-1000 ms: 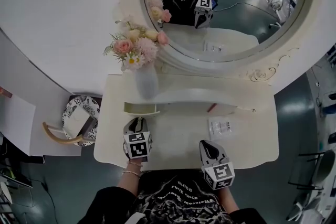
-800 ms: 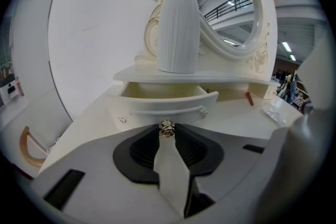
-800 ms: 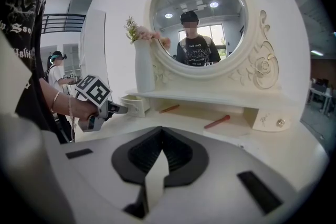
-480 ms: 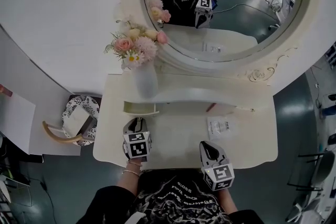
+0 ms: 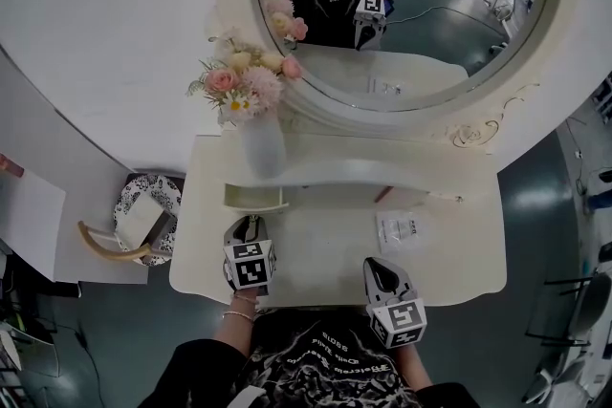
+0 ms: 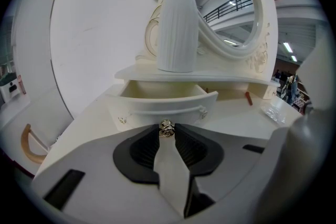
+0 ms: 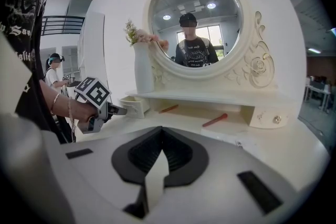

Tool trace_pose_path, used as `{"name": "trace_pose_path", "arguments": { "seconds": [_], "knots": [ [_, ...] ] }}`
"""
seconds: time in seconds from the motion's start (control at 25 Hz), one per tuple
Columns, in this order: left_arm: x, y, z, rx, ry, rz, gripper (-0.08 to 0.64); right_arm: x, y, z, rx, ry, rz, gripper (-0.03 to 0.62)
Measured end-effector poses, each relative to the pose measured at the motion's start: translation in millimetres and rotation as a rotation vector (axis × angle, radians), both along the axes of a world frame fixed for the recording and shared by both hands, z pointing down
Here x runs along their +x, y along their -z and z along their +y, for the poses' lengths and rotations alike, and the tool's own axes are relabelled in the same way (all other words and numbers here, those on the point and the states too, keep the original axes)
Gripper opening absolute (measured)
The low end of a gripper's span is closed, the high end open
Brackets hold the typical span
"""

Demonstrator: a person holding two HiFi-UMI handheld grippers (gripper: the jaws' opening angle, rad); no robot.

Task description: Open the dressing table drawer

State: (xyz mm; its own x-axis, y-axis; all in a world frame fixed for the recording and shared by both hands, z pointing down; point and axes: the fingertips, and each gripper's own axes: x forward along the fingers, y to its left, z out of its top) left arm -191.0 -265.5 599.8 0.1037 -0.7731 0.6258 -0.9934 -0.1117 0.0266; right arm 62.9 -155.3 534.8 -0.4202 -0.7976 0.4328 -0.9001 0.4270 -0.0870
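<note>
**Left claw on the knob, drawer part way out**

Little writing can be read. The black-and-white square markers on the gripper cubes carry patterns, not words. The print on the clear packet lying on the dressing table is too small to make out. The lettering on the person's shirt shows reversed in the round mirror and is not legible.

The drawer sits under the raised shelf at the table's left end, directly below the white ribbed vase. It is part way out of its slot, so its hollow inside shows. Its curved front faces the person, with the long axis running left to right across the table.

The left gripper is closed on the drawer's small metal knob, pinched at the very tips of the jaws. The right gripper hangs over the table's near edge with its jaws together and nothing between them. It is well apart from the drawer.
</note>
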Motion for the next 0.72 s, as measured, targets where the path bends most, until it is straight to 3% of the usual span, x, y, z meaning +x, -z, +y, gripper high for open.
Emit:
{"name": "trace_pose_path", "arguments": {
  "seconds": [0.72],
  "knots": [
    [-0.9, -1.6, 7.6, -0.012, -0.007, -0.013, 0.101, 4.7, -1.1, 8.3, -0.001, -0.008, -0.010, 0.011]
  ]
}}
